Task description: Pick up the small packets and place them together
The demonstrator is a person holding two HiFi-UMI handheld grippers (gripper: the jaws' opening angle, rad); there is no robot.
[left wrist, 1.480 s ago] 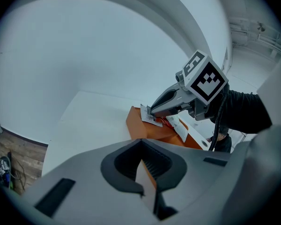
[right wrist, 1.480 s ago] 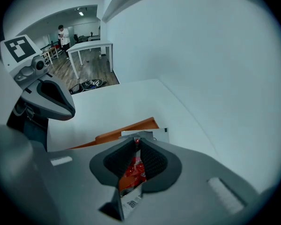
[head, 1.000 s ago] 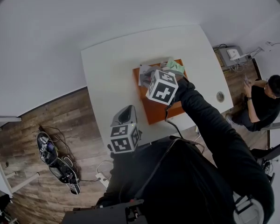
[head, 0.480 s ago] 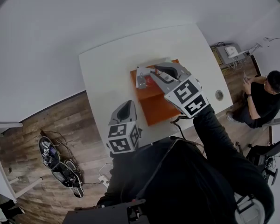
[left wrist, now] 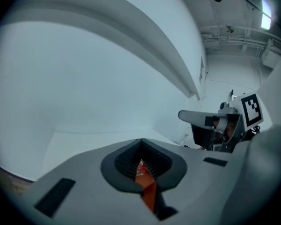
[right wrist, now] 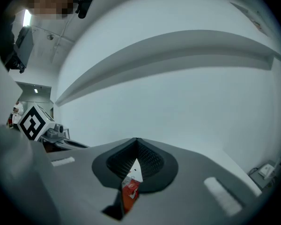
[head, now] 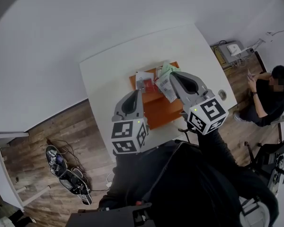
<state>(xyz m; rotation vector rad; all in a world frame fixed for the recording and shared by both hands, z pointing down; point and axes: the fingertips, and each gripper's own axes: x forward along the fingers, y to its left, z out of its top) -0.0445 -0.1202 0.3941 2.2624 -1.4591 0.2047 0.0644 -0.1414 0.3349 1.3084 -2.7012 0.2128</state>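
Several small packets lie together at the far end of an orange tray (head: 156,110): a white one (head: 144,77), a red-and-white one (head: 165,86) and a green one (head: 166,70). My right gripper (head: 173,76) hangs above the tray's right side. Its jaws have just been closing and now meet (right wrist: 136,159) with nothing pinched between them; a red-and-white packet (right wrist: 130,186) shows through the slit below them. My left gripper (head: 134,93) is raised over the tray's left edge, jaws together (left wrist: 141,161), with only the orange tray (left wrist: 149,193) visible through its slit.
The tray sits on a white table (head: 109,74) with a cable hole (head: 222,94) at its right edge. A person (head: 265,93) sits beyond the table's right side. Shoes and cables (head: 66,174) lie on the wooden floor at the left.
Both grippers have risen off the table. The right one lifted away from the packets, rolled and swung right, which uncovered the packets on the tray. The left one climbed over the tray's left edge.
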